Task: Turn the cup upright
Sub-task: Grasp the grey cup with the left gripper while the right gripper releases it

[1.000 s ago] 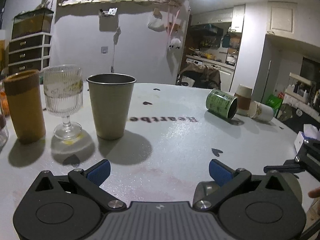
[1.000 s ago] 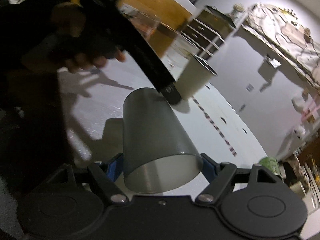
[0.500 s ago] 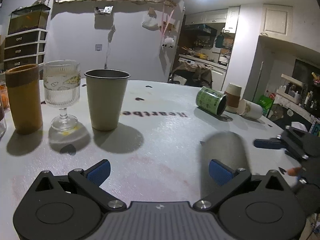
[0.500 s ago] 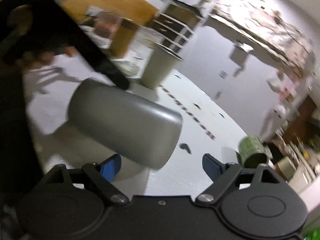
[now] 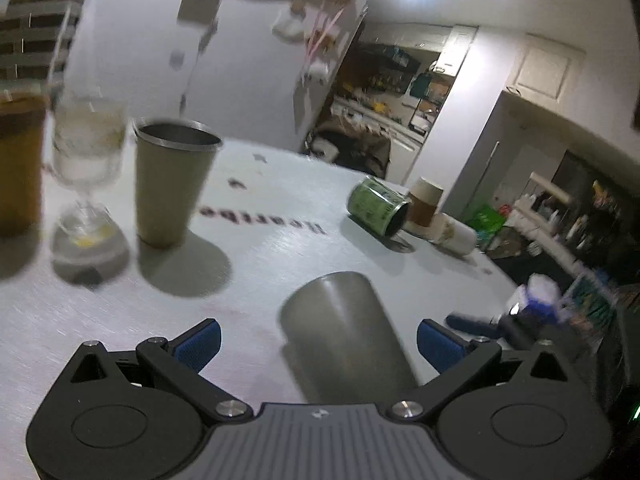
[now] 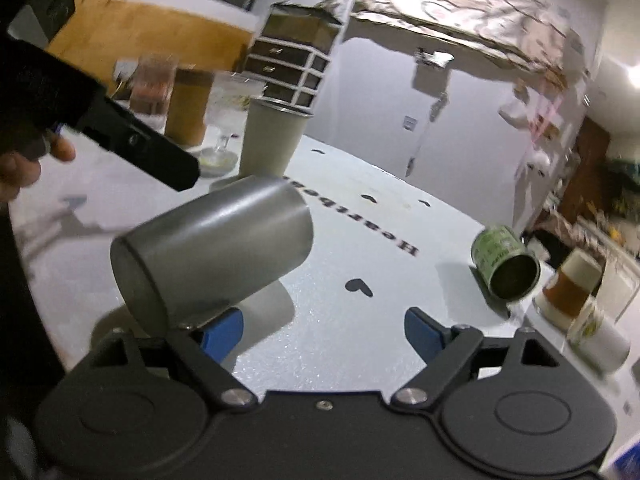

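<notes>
A grey metal cup (image 6: 212,252) lies tilted on its side over the white round table (image 6: 360,240), its base toward the far side. In the left wrist view the cup (image 5: 344,328) lies between the wide-open jaws of my left gripper (image 5: 318,338), with gaps on both sides. My right gripper (image 6: 324,330) is open; the cup rests against its left fingertip (image 6: 222,330) and is not clamped. The left gripper's body (image 6: 136,144) shows as a dark bar beyond the cup in the right wrist view.
An upright beige metal tumbler (image 5: 172,180), a ribbed wine glass (image 5: 86,160) and a brown cup (image 5: 18,160) stand at the far left. A green can (image 5: 378,206) lies on its side near two paper cups (image 5: 426,202) at the right edge.
The grey cup swung from upside-down in my right gripper to lying sideways, freed from the jaws. My left gripper moved in so the cup now sits between its fingers.
</notes>
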